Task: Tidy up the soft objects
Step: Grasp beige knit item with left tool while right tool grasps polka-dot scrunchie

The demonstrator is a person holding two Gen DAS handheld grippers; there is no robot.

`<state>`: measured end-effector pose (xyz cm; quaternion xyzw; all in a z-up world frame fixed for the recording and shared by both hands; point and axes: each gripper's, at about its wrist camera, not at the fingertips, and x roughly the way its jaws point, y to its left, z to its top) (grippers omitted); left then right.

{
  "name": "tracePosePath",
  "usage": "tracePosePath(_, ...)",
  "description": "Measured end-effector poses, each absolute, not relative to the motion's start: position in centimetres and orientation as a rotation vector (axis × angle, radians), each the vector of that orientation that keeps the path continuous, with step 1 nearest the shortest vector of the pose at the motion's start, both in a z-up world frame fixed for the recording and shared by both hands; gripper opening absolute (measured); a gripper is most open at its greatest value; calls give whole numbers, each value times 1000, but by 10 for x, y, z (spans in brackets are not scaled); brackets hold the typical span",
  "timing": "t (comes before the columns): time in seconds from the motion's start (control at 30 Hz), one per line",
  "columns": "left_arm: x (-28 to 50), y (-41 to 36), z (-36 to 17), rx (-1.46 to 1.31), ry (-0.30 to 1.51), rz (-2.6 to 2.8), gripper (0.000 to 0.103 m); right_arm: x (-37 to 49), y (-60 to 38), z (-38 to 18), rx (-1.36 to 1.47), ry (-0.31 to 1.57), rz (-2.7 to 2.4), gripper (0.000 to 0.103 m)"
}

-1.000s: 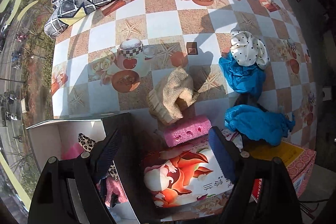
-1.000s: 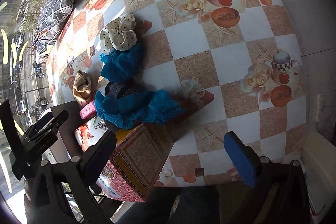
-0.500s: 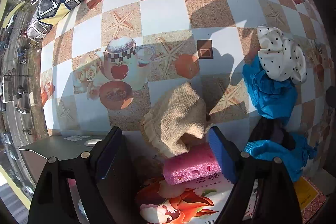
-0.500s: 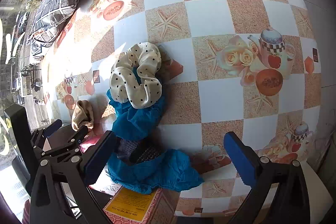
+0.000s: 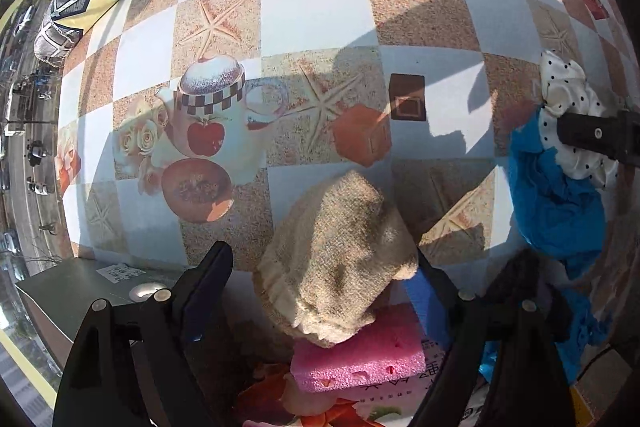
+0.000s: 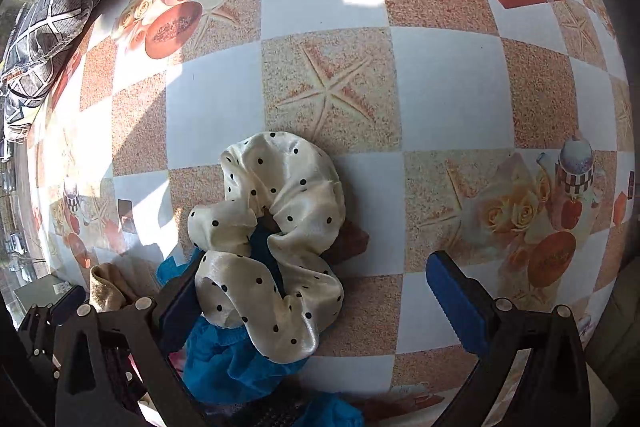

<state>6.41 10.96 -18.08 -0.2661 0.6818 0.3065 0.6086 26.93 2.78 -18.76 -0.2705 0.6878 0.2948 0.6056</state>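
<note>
Right now your left gripper [image 5: 320,287] is spread wide around the beige knitted cloth [image 5: 340,259], which lies partly on the pink sponge [image 5: 358,363] at the near edge of the checkered table [image 5: 320,7]. Your right gripper [image 6: 316,291] is also wide open, straddling the cream polka-dot scrunchie [image 6: 280,243]; the scrunchie rests on the blue cloth [image 6: 232,359], with your left-side finger touching it

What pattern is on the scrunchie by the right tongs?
Cream satin with small black dots, on the scrunchie; clearest in the right wrist view.
</note>
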Motion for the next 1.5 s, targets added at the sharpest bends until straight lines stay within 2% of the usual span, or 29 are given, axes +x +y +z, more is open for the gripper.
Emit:
tracePosePath(0.17, 72, 116, -188, -607, 1551, 702, 87, 313, -23, -190, -606, 1595, 545, 103)
tracePosePath(0.3, 86, 120, -182, -586, 1522, 700, 87, 341, -63, -183, -419, 1654, 538, 103)
tracePosePath(0.4, 89, 124, -186, -585, 1534, 702, 88, 347, -69, -175, -371, 1630, 548, 103)
tracePosePath(0.53, 90, 127, -192, -611, 1520, 707, 92, 340, -46, -176, -431, 1590, 589, 103)
tracePosePath(0.6, 89, 129, -198, -604, 1543, 719, 103, 337, -31, -182, -488, 1574, 601, 103)
tracePosePath(0.8, 63, 150, -210, -814, 1476, 701, 103, 327, -10, -192, -604, 1509, 578, 103)
tracePosePath(1.1, 66, 145, -213, -841, 1509, 719, 102, 329, -12, -191, -627, 1502, 592, 101)
tracePosePath(1.13, 64, 141, -214, -842, 1506, 725, 100, 327, -11, -189, -634, 1493, 604, 95)
tracePosePath(1.2, 67, 135, -209, -834, 1493, 710, 84, 320, -11, -182, -646, 1460, 637, 74)
tracePosePath(1.23, 70, 131, -204, -817, 1491, 699, 79, 316, -10, -178, -652, 1443, 656, 53)
tracePosePath(1.27, 74, 127, -199, -792, 1489, 685, 61, 312, -8, -174, -656, 1432, 671, 34)
tracePosePath(1.3, 77, 124, -196, -765, 1487, 672, 33, 311, -8, -172, -649, 1435, 681, 31)
tracePosePath(1.33, 79, 121, -194, -748, 1494, 659, 21, 311, -9, -172, -634, 1444, 682, 26)
tracePosePath(1.37, 79, 120, -191, -736, 1494, 659, 19, 313, -12, -171, -605, 1457, 677, 21)
tracePosePath(1.5, 72, 118, -165, -706, 1418, 700, 19, 318, -28, -156, -495, 1472, 685, 21)
